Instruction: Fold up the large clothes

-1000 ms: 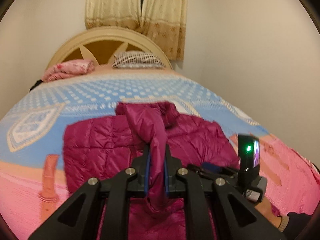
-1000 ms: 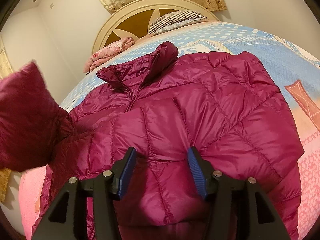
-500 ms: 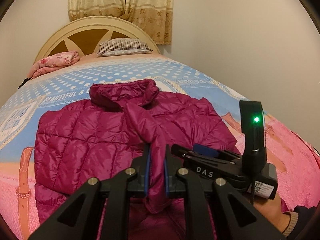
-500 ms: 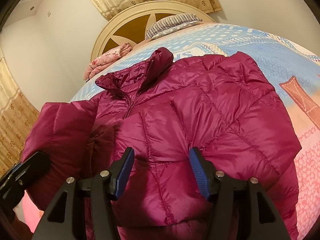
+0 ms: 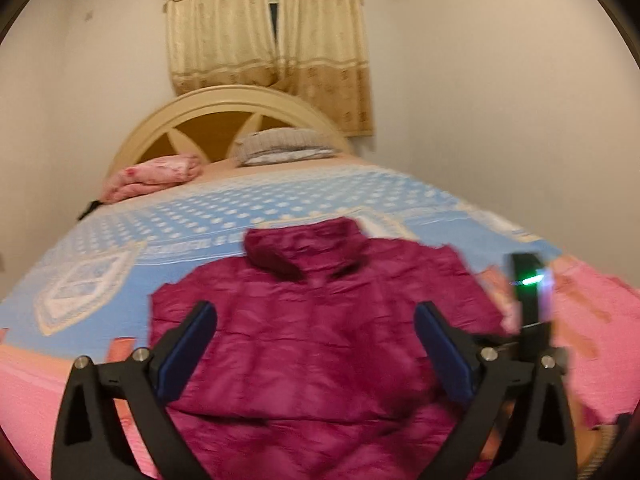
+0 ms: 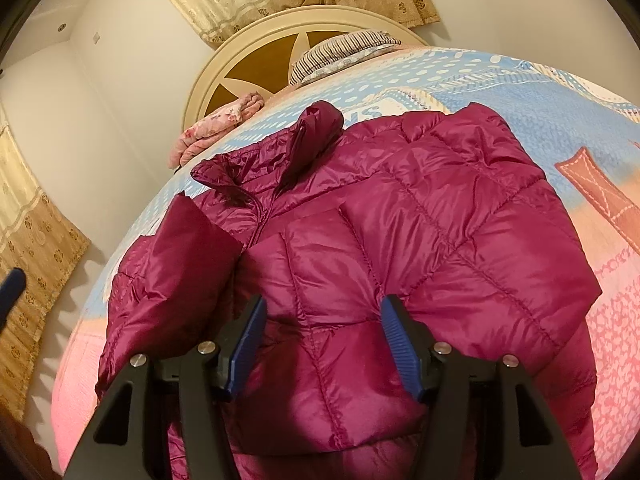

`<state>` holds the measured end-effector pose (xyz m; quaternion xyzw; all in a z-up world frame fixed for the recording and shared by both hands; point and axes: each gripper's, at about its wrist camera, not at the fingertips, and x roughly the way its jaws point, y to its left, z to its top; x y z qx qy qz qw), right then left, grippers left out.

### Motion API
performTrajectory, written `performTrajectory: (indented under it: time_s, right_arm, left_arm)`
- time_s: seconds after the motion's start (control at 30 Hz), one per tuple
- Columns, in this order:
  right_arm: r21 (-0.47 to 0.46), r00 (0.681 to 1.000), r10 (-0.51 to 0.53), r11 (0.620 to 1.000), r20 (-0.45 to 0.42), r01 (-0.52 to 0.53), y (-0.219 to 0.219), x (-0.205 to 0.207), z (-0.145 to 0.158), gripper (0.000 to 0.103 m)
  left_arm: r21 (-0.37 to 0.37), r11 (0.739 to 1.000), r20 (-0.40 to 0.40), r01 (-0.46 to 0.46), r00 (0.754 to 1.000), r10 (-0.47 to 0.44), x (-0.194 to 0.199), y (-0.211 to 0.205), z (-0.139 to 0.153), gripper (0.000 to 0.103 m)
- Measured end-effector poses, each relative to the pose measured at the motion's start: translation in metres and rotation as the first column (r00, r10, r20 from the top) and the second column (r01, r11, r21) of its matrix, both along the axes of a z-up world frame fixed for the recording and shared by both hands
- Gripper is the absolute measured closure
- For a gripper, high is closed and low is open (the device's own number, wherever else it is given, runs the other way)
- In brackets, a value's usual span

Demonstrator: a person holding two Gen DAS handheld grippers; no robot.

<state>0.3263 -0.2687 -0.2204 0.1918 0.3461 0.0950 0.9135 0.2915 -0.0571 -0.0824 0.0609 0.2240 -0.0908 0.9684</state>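
The left tongs have just sprung wide open and let the sleeve drop onto the purple jacket on the bed. From the right side, the sleeve lies folded in; the right tongs sit half open over the jacket, and I can't tell if they pinch it. Next, I think, comes folding the bottom up.

Black tongs, blue pads

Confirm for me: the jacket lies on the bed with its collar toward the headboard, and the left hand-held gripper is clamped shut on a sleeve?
Not quite. The left hand-held gripper is open; its jaws have just been opening and nothing is pinched between them, as the left wrist view shows. The rest holds: the jacket lies on the bed with its collar toward the headboard.
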Motion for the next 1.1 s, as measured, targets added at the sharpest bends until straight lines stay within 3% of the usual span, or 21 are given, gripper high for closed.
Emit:
performTrajectory:
  time_s: [0.07, 0.17, 0.3, 0.37, 0.47, 0.63, 0.67, 0.83, 0.93, 1.1]
  right_arm:
    - [0.011, 0.999, -0.035, 0.999, 0.029, 0.035, -0.006, -0.006, 0.004, 0.042]
    - [0.036, 0.987, -0.132, 0.991, 0.092, 0.129, -0.019, -0.019, 0.011, 0.037]
    - [-0.041, 0.974, -0.168, 0.983, 0.150, 0.176, -0.012, -0.028, 0.023, 0.036]
    - [-0.114, 0.973, -0.138, 0.980, 0.186, 0.161, 0.001, -0.034, 0.035, 0.036]
    - [-0.183, 0.985, -0.029, 0.981, 0.169, 0.060, 0.026, -0.034, 0.049, 0.037]
    - [-0.244, 0.979, 0.133, 0.965, 0.153, -0.093, 0.068, -0.034, 0.072, 0.065]
    - [-0.258, 0.979, 0.160, 0.958, 0.128, -0.123, 0.074, -0.030, 0.069, 0.074]
    - [-0.273, 0.982, 0.188, 0.945, -0.006, -0.182, 0.078, -0.012, 0.028, 0.077]
    - [-0.265, 0.981, 0.190, 0.944, -0.046, -0.196, 0.078, -0.008, 0.009, 0.077]
    - [-0.239, 0.980, 0.192, 0.950, -0.060, -0.201, 0.074, -0.007, 0.001, 0.077]
  left_arm:
    - [0.061, 0.997, -0.039, -0.052, 0.998, 0.054, 0.018, 0.002, -0.017, 0.002]
    - [0.108, 0.990, -0.168, -0.096, 0.979, 0.113, 0.047, 0.003, -0.053, 0.002]
    - [0.135, 0.984, -0.211, -0.115, 0.967, 0.141, 0.055, 0.002, -0.079, 0.002]
    - [0.111, 0.987, -0.229, -0.119, 0.963, 0.142, 0.055, 0.009, -0.082, 0.002]
    - [0.057, 0.991, -0.266, -0.119, 0.955, 0.130, 0.059, 0.017, -0.084, 0.002]
    - [-0.011, 0.988, -0.250, -0.153, 0.957, 0.146, 0.049, 0.035, -0.073, 0.002]
    - [-0.029, 0.986, -0.228, -0.161, 0.962, 0.151, 0.044, 0.041, -0.065, 0.002]
    - [-0.109, 0.970, -0.145, -0.216, 0.969, 0.200, 0.040, 0.076, -0.032, 0.001]
    - [-0.183, 0.962, -0.161, -0.201, 0.972, 0.173, 0.058, 0.083, -0.021, 0.001]
    - [-0.202, 0.969, -0.216, -0.144, 0.971, 0.099, 0.095, 0.066, -0.036, 0.001]
